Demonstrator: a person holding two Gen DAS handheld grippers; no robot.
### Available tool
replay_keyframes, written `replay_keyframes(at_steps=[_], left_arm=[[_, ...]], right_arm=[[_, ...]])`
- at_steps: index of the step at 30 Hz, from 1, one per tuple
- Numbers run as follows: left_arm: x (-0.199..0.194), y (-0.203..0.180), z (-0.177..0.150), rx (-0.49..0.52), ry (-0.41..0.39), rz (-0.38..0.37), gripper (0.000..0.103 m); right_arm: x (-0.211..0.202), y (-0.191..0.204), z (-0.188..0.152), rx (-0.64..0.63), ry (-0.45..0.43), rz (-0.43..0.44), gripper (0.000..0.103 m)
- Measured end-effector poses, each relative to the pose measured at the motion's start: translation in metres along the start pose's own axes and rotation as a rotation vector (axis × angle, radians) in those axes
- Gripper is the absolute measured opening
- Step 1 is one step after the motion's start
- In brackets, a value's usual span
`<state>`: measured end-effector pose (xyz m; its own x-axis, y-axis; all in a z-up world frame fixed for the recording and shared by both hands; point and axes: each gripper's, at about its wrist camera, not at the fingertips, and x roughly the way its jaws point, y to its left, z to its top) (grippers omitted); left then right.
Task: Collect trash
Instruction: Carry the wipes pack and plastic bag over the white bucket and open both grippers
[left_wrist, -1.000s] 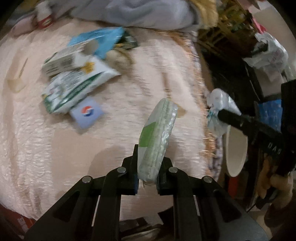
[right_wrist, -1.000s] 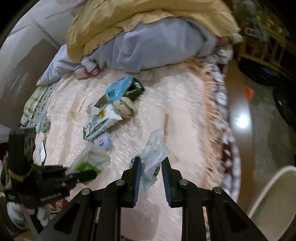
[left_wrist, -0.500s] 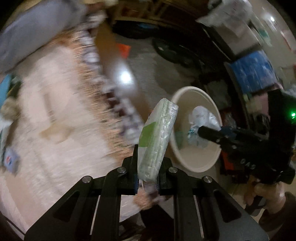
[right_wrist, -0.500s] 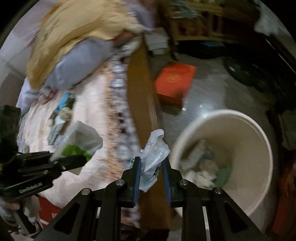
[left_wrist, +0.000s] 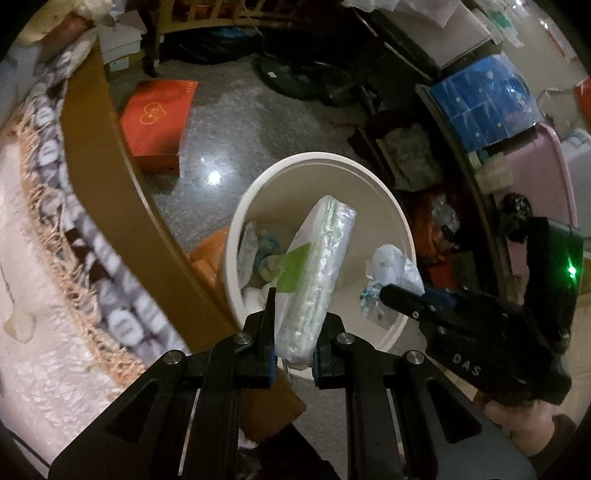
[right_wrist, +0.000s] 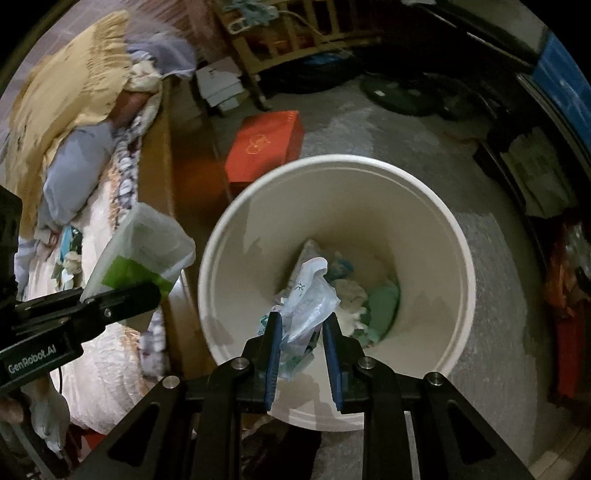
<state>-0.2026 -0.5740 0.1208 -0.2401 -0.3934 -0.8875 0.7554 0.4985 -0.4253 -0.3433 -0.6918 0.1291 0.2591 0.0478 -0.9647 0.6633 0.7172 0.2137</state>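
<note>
Both tools sit over the white bin so their loads will drop in: the right tool pinches a crumpled plastic wrapper, the left tool clamps a flat tissue pack upright above the rim.

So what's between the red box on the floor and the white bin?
Only bare speckled floor lies between the red box and the white bin; the right wrist view shows it best.
</note>
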Motion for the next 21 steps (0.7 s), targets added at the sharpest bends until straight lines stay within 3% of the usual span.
replay_keyframes(at_steps=[16, 21], left_arm=[[0.032, -0.028, 0.007, 0.047, 0.029, 0.005, 0.011], [0.039, -0.026, 0.005, 0.039, 0.052, -0.015, 0.018]], right_arm=[[0.006, -0.033, -0.002, 0.07, 0.015, -0.031, 0.022], [0.012, -0.038, -0.002, 0.091, 0.027, -0.061, 0.032]])
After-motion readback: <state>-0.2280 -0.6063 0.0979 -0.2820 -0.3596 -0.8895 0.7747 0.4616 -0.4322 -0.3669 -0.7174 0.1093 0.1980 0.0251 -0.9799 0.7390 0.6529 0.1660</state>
